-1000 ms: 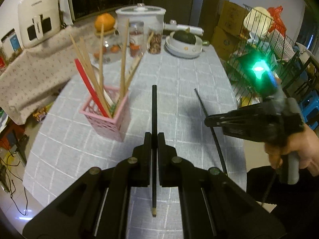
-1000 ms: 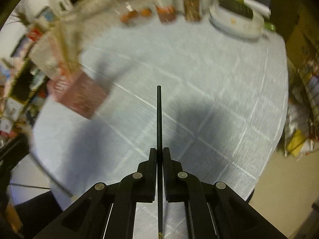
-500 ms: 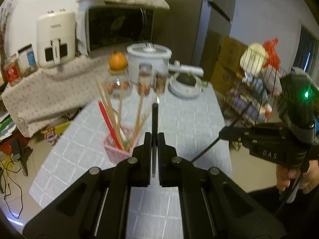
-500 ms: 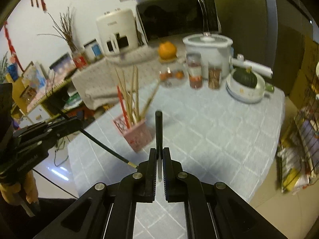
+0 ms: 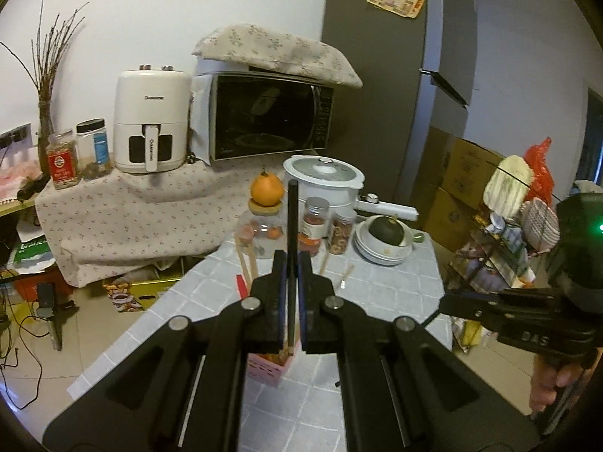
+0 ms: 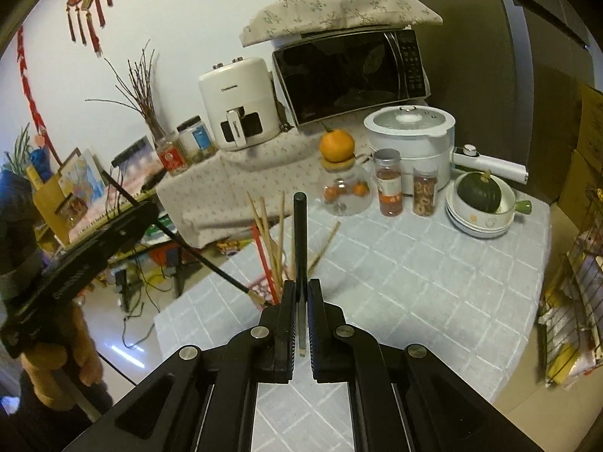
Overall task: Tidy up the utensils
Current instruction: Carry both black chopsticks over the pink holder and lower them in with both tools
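1. Left gripper (image 5: 290, 282) is clamped on a black chopstick (image 5: 292, 222), held above the table (image 5: 377, 290)
2. Right gripper (image 6: 300, 301) pinches a second black chopstick (image 6: 300, 233)
3. Pink holder (image 5: 269, 367) with wooden chopsticks stands just below both grippers

pink basket (image 5: 268, 367) mostly hidden behind the left tool (image 5: 290, 282), in the right wrist view only a sliver of the basket beside the right tool (image 6: 300, 297), worktop (image 6: 433, 282) near edge cut off, jar labels too small to read
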The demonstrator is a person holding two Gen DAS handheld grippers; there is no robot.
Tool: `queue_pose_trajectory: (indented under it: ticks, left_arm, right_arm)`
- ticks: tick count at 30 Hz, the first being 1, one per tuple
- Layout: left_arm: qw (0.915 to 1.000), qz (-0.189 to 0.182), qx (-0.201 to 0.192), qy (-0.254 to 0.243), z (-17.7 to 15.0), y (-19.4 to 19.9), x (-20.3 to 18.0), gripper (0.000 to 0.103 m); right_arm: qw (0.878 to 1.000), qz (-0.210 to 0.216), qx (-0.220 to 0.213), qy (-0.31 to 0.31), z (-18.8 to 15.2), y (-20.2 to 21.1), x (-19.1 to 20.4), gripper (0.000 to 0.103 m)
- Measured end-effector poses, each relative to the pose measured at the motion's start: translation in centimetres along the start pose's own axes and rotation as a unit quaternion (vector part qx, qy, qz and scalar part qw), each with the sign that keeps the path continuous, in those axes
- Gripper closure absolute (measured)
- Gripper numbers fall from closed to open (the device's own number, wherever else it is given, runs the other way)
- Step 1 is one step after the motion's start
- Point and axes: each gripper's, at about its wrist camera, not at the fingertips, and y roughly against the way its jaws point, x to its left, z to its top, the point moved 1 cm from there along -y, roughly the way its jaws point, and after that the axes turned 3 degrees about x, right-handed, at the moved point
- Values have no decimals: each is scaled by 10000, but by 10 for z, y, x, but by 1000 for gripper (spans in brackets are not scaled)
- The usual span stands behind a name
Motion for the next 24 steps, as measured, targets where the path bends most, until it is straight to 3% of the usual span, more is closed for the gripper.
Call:
queue_pose_trajectory:
  ticks: [14,20,24]
  left_arm:
    - [9957,650,647,-160,-14,-61,12,97]
    - [9921,727,1017,-40,-22,-88,18,97]
    - [9929,614,1009,112,-24,-96,23,97]
  right_arm:
    - [9996,105,-157,-218,12,-9,2,98]
    - [9988,167,-259,-370,17,-12,1,98]
    - [9983,221,-334,-430,22,-16,1,97]
